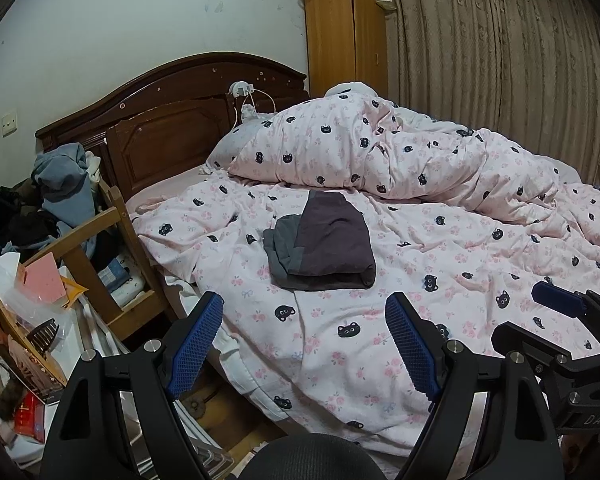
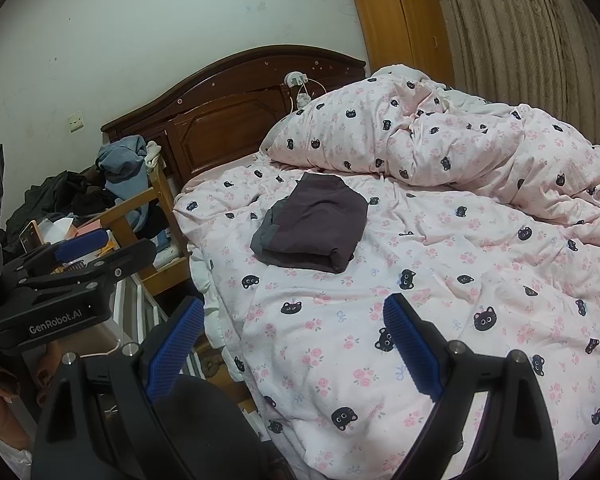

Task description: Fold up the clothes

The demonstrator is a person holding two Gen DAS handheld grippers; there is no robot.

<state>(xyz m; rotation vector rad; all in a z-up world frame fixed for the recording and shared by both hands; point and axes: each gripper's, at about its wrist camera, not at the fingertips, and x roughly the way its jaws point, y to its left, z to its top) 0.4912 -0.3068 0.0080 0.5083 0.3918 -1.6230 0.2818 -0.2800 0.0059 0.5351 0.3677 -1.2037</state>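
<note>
A folded dark purple-grey garment (image 1: 323, 242) lies on the pink cat-print duvet (image 1: 340, 344) in the middle of the bed; the right wrist view shows the same garment (image 2: 312, 224). My left gripper (image 1: 305, 346) hangs open over the near edge of the bed, short of the garment, nothing between its blue pads. My right gripper (image 2: 293, 348) is open too, held beside it over the duvet (image 2: 380, 360), also empty. Each gripper shows at the edge of the other's view: the right one (image 1: 556, 304), the left one (image 2: 80, 248).
A bunched part of the duvet (image 1: 380, 148) is heaped at the back right. A wooden chair (image 1: 100, 248) piled with clothes (image 1: 64, 184) and clutter stands left of the bed. A dark headboard (image 1: 172, 120), a wooden cabinet (image 1: 344, 40) and a curtain (image 1: 500, 48) lie beyond.
</note>
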